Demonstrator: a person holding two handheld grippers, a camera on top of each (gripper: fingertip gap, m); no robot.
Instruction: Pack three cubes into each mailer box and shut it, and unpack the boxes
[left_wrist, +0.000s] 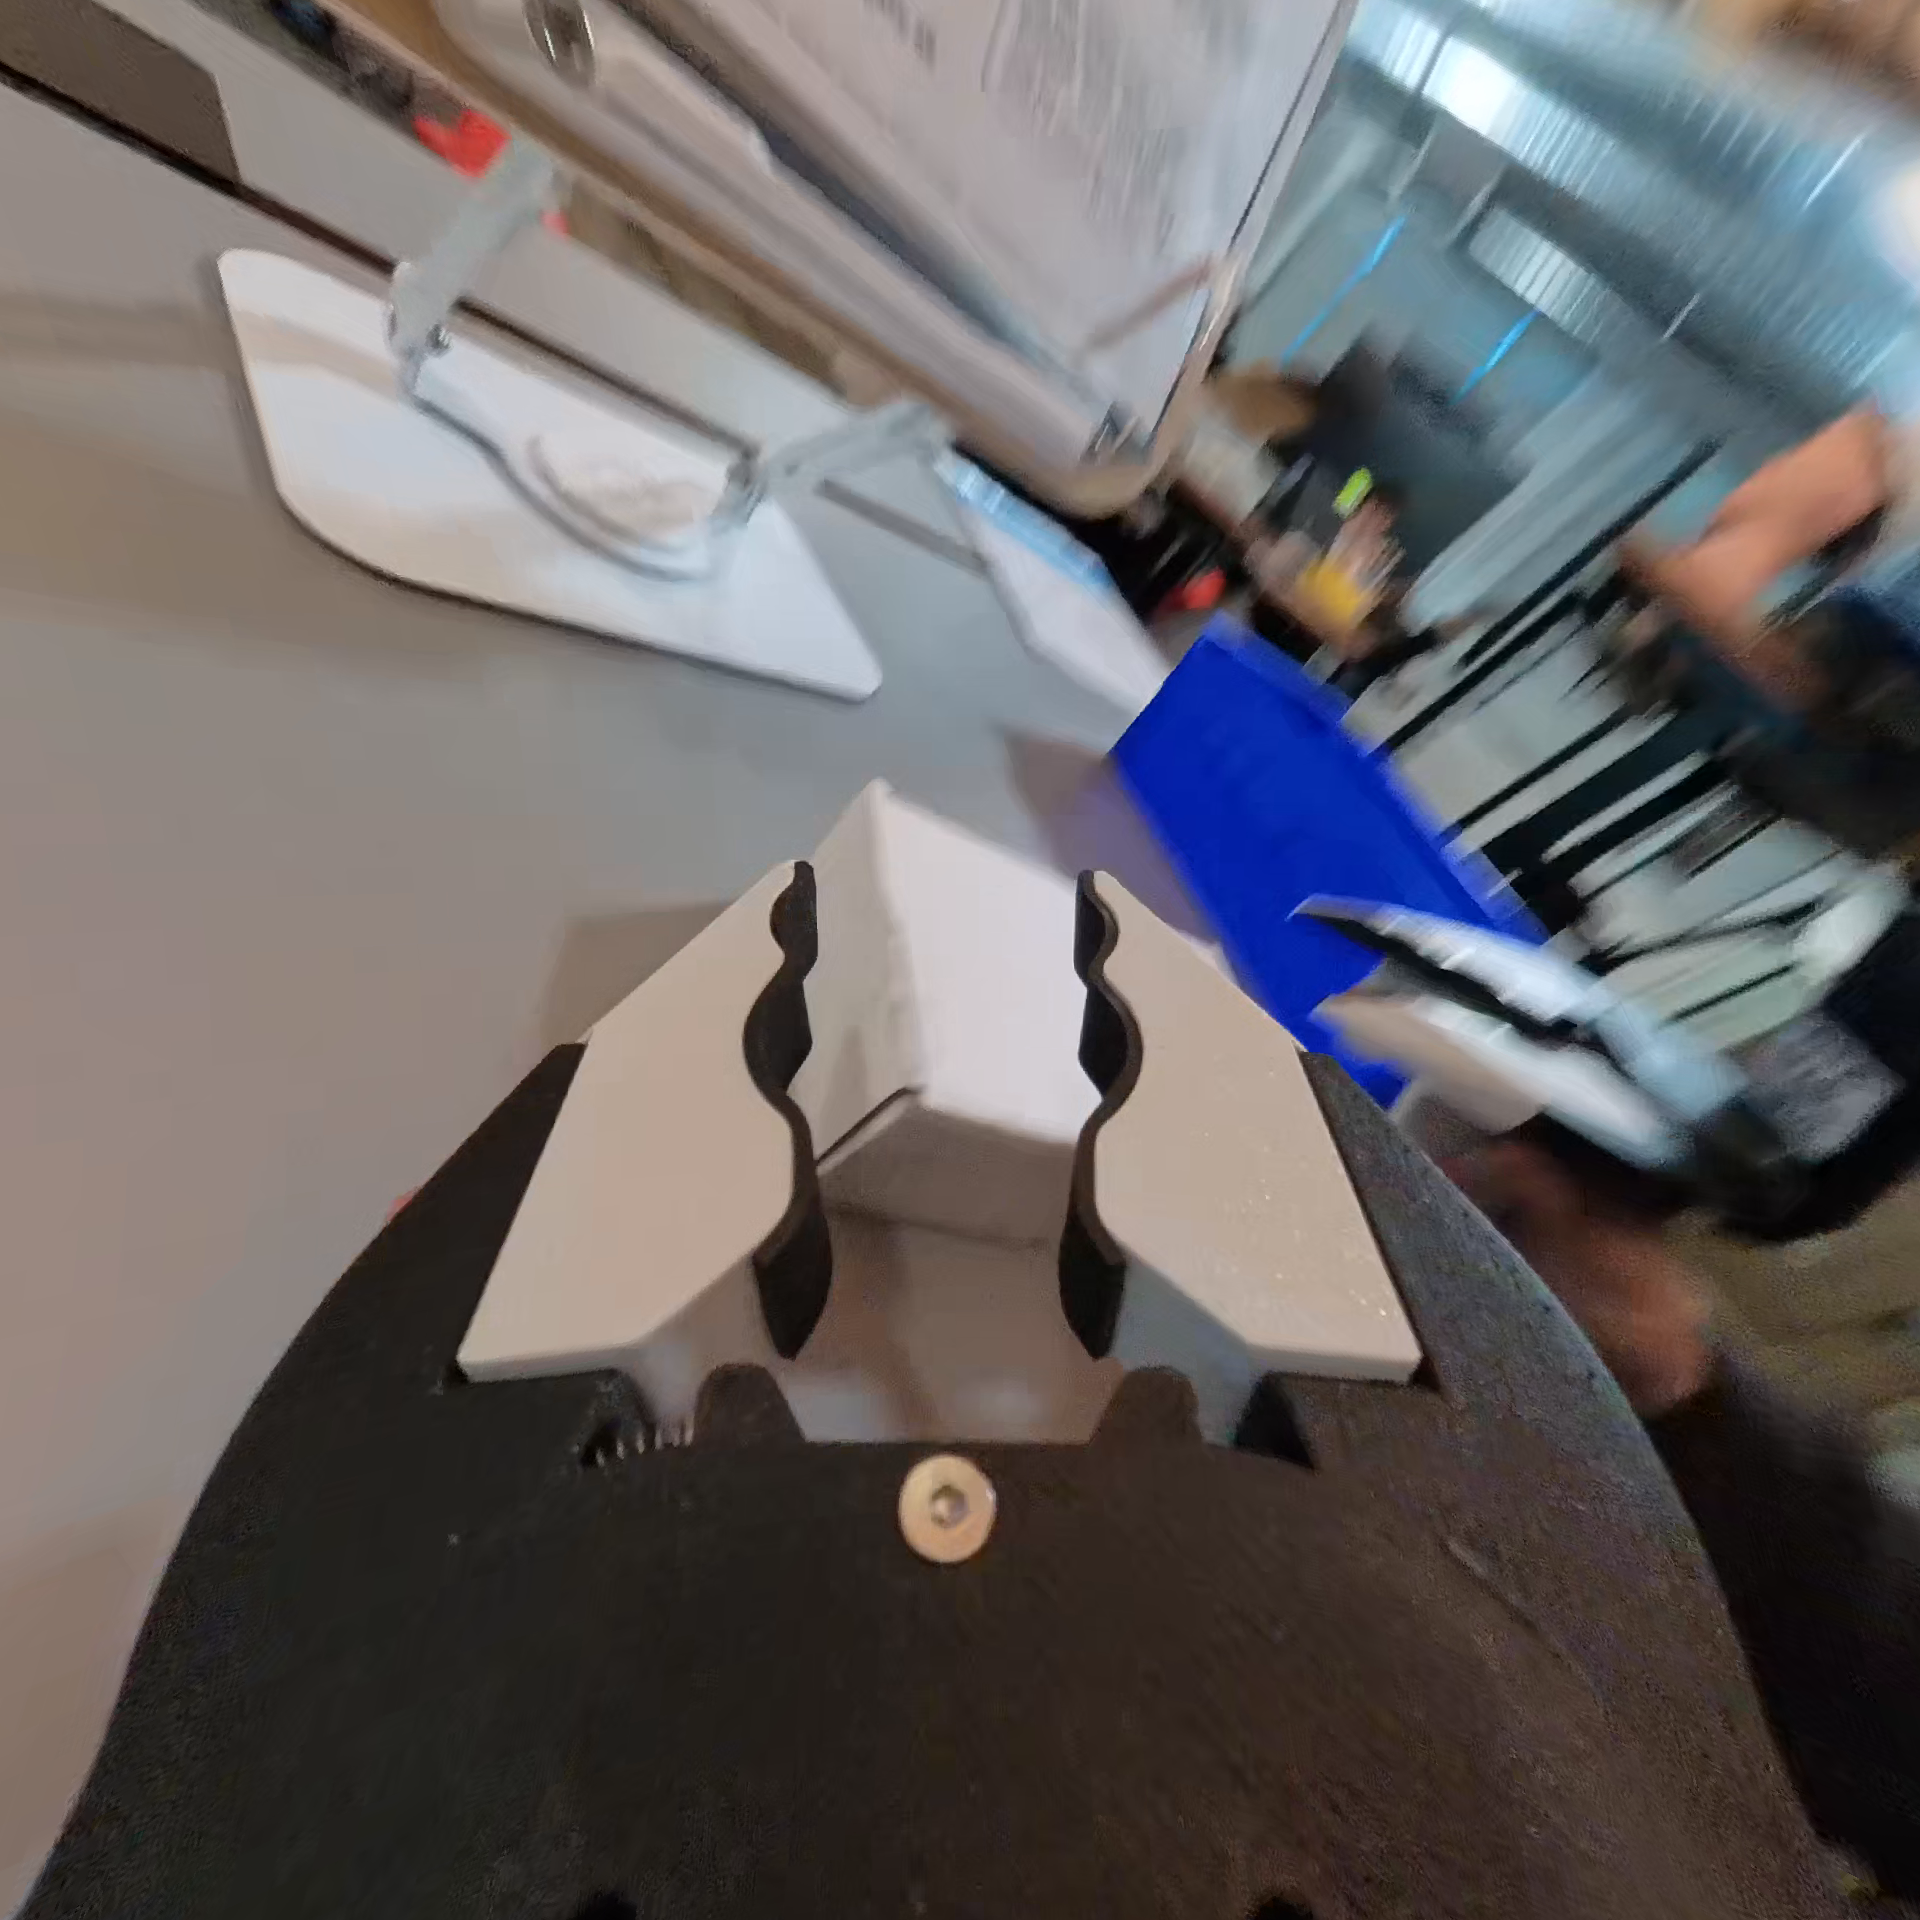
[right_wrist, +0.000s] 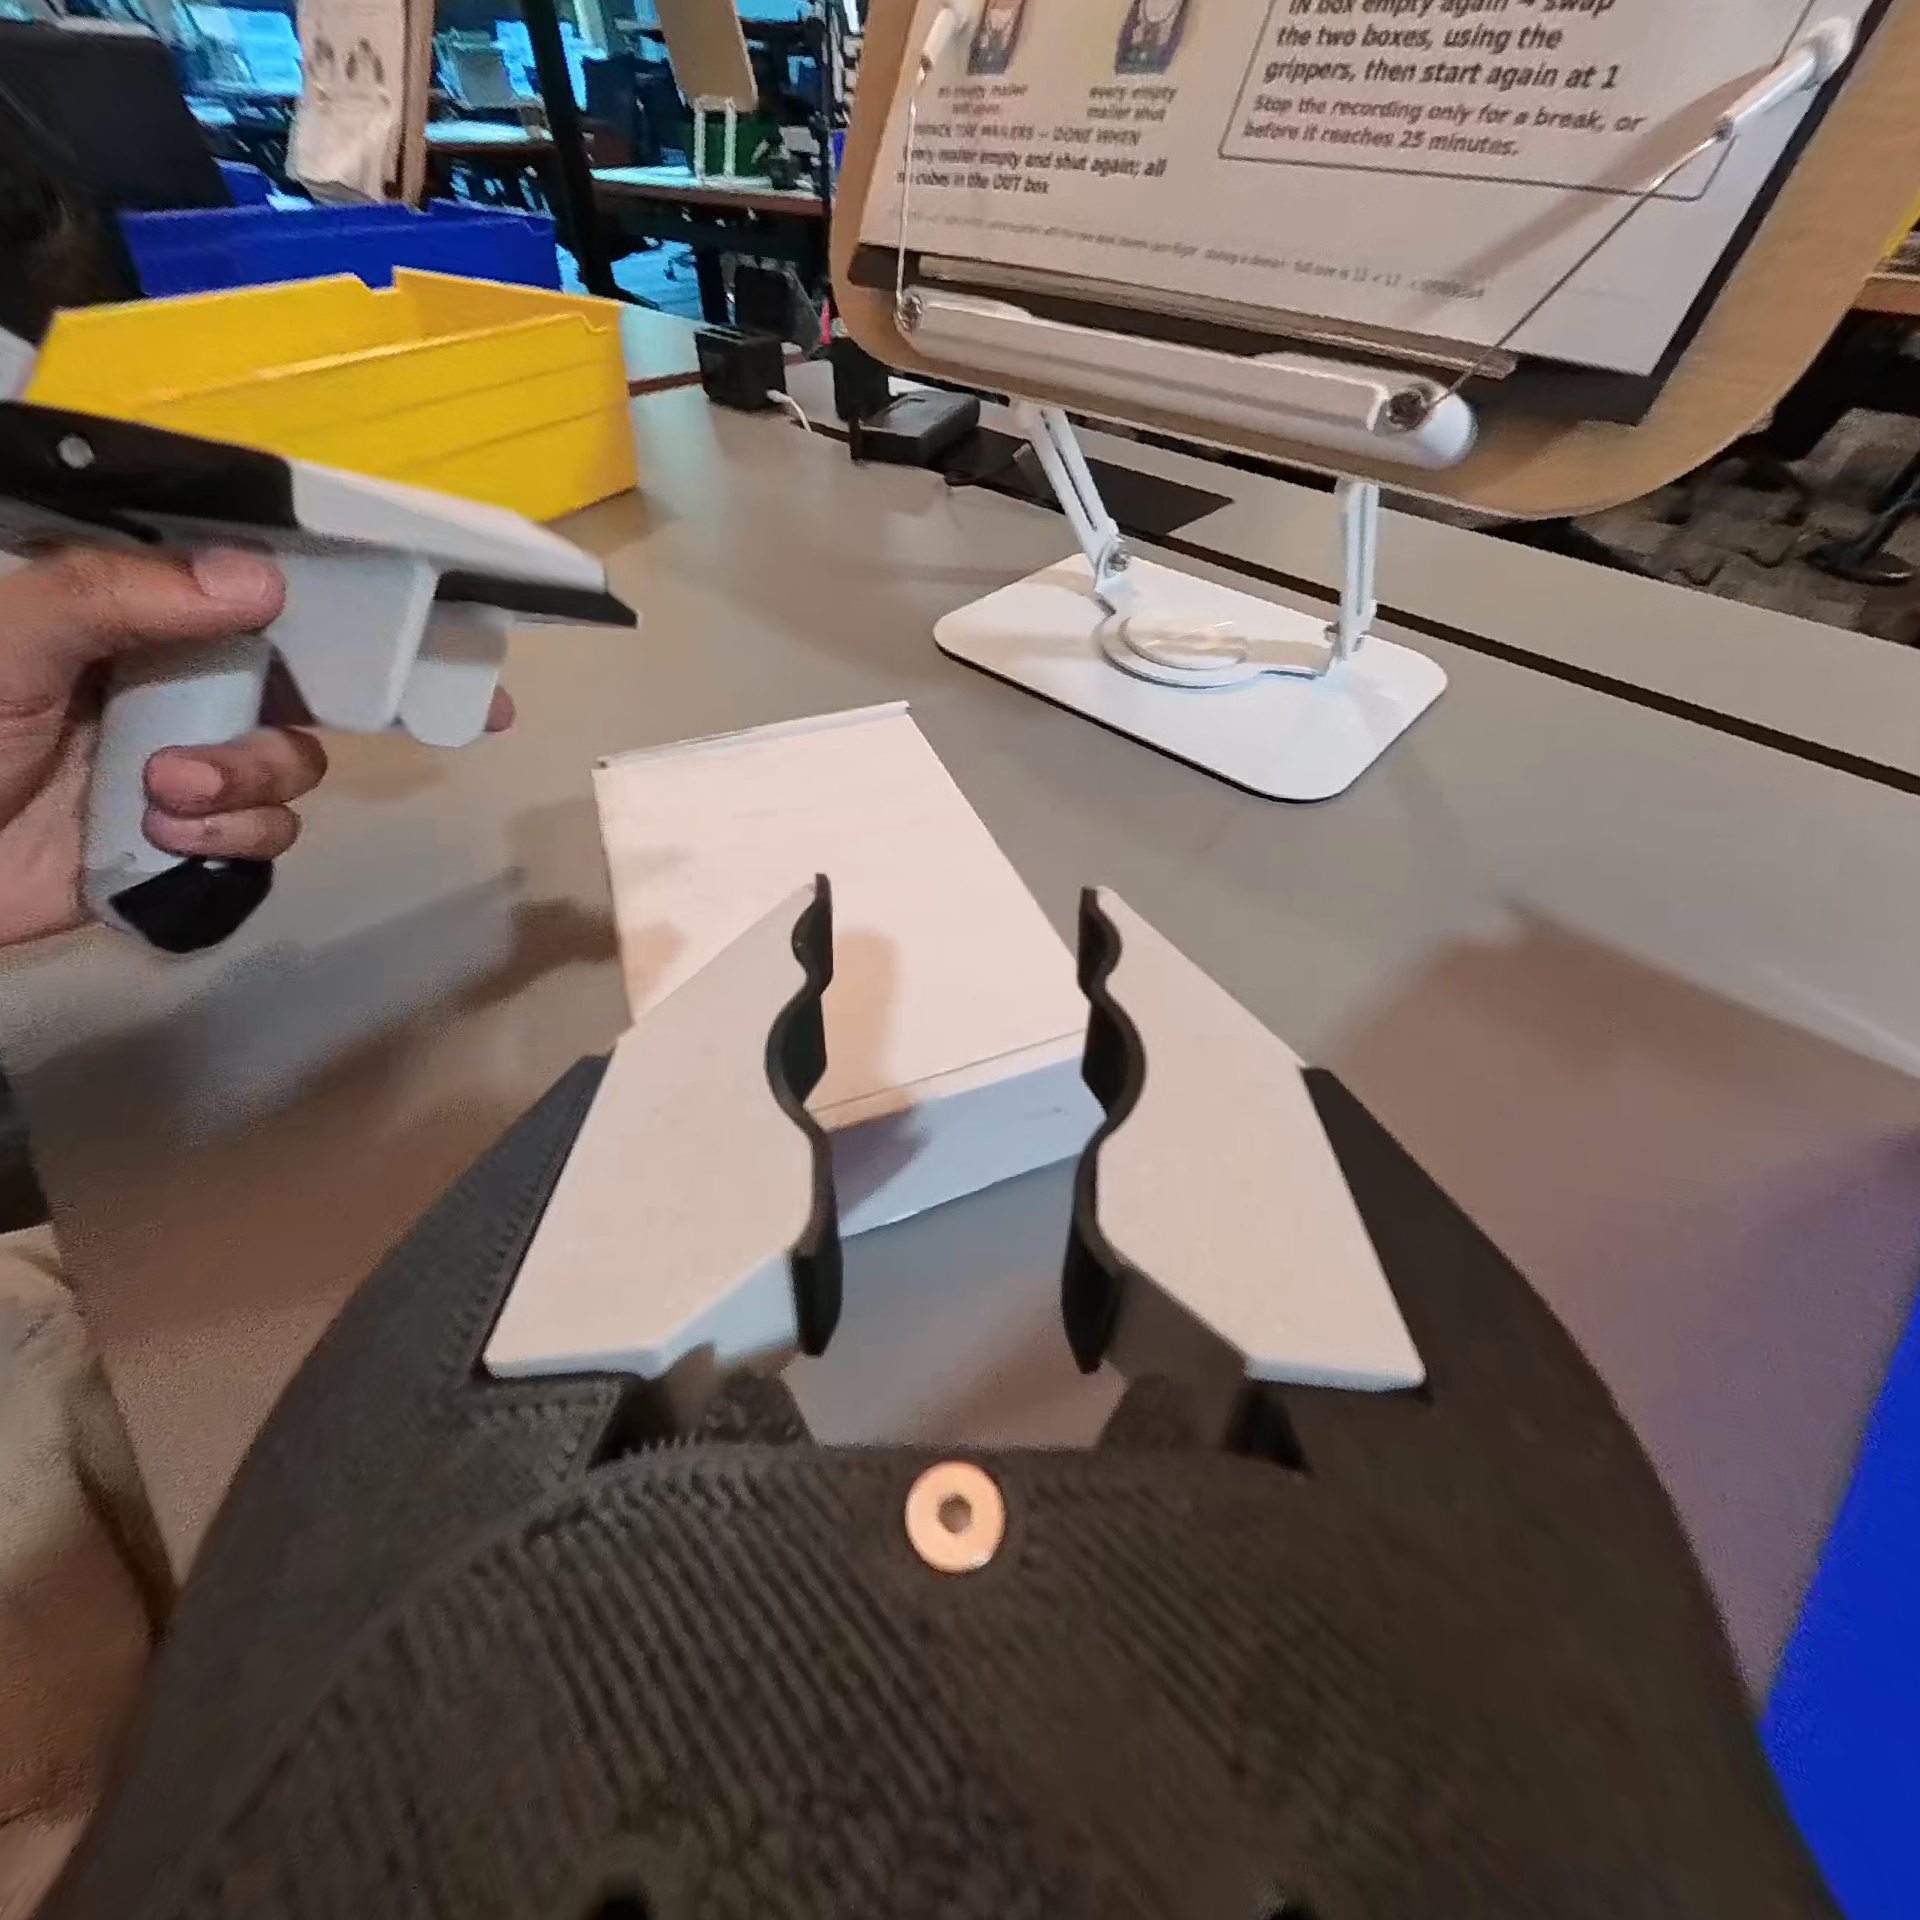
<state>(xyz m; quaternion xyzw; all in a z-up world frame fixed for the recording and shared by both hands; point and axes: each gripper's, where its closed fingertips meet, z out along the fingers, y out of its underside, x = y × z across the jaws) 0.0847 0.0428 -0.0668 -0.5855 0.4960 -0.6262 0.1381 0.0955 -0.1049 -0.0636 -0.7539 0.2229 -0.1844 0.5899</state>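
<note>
White cardboard formed the mailer box (right_wrist: 831, 894), which lay shut and flat on the grey table (right_wrist: 1558, 1039), just ahead of my right gripper (right_wrist: 956, 904). That gripper was released, its jaws parted and empty, aligned over the near end of the box. My left gripper (left_wrist: 940, 888) was likewise released and empty, approaching a corner of the same box (left_wrist: 935, 987); from the right wrist view it hung above the table at the left (right_wrist: 613, 603), apart from the box. A yellow bin (right_wrist: 364, 384) stood far left, a blue bin (left_wrist: 1278, 831) just right of the box, and a document stand (right_wrist: 1195, 675) beyond it. I judged the box light, thin-walled and easily crushed, its smooth faces likely slippery; the front lid edge appeared the sound place to take hold.
</note>
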